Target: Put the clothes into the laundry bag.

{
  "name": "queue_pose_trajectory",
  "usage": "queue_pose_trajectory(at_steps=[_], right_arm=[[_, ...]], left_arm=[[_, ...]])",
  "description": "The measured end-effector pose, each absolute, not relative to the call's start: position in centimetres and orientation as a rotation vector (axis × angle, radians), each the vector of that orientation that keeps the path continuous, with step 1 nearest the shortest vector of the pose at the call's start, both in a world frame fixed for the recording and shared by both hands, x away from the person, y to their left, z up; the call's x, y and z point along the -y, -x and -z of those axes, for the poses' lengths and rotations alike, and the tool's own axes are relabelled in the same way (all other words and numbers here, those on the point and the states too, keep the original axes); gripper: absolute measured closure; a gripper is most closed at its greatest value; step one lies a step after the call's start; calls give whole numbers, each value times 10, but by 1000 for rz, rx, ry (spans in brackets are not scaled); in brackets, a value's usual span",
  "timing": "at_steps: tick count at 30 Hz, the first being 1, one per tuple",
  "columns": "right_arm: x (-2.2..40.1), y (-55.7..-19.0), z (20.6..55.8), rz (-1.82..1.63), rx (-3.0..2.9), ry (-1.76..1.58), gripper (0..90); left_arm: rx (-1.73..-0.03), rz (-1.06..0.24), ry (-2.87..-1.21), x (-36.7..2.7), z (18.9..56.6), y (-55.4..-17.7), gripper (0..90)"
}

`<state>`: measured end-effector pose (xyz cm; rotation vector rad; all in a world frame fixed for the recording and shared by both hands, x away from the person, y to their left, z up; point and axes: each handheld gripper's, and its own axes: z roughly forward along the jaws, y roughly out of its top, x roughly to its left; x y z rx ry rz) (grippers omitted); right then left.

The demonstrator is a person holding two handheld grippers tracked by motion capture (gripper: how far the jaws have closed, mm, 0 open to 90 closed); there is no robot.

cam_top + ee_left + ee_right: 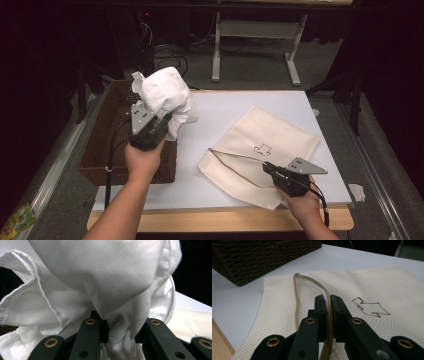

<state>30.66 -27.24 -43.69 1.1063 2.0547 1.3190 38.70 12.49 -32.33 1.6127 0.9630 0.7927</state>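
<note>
Left gripper [162,121] is clamped on a bunched white cloth [167,95], held up between the basket [107,135] and the mesh bag [260,150]. Right gripper [266,166] pinches the bag's zipper edge [327,307], likely lifting the mouth so the cloth can go in

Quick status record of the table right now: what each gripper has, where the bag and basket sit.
left gripper: shut on white cloth, bunched, held above the basket's near right corner
right gripper: shut on zipper edge of mesh bag
mesh bag: flat on white tabletop, mouth partly open, dark mark on top
basket: brown wicker, left edge of table
</note>
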Motion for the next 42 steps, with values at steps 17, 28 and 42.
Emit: queue_pose_trajectory(at_steps=[17, 28, 42], right_arm=[[273, -306, 436, -1319, -2055, -1104, 850], [271, -307, 436, -1317, -2059, -1102, 851], [260, -319, 432, -1315, -2036, -1141, 853]], left_arm=[[-852, -656, -1656, -72, 329, -365, 745], [-777, -532, -1725, -44, 359, -343, 744], [-727, -405, -1808, -46, 415, -323, 742]])
